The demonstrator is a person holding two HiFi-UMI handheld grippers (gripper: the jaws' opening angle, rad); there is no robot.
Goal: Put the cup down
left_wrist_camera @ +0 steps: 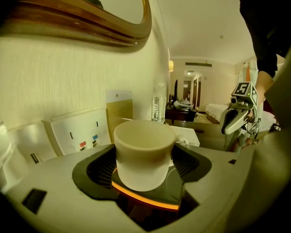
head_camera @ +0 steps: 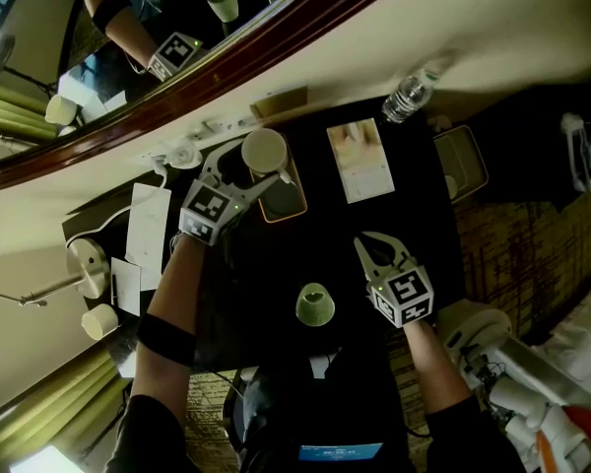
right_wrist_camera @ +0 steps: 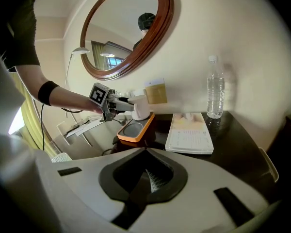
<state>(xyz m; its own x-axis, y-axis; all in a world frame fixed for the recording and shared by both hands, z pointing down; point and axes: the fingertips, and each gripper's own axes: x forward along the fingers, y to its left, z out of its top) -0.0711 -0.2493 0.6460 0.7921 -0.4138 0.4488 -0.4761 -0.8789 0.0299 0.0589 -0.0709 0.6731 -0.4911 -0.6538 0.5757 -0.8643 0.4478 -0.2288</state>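
Closest in: right gripper hanging over the black counter, jaws pressed flat together with nothing in them. Further out on the left side, left gripper with its jaws clamped on both sides of a plain white ceramic cup, upright. Sits right at the far end of a rectangular orange-rimmed tray with a dark inside; can't tell whether the base actually touches the tray. Just right of the tray, lying flat, a white printed booklet. Past that, near the wall, a clear plastic water bottle standing upright. Behind everything, hanging on the cream wall, an oval mirror with a dark wood frame.
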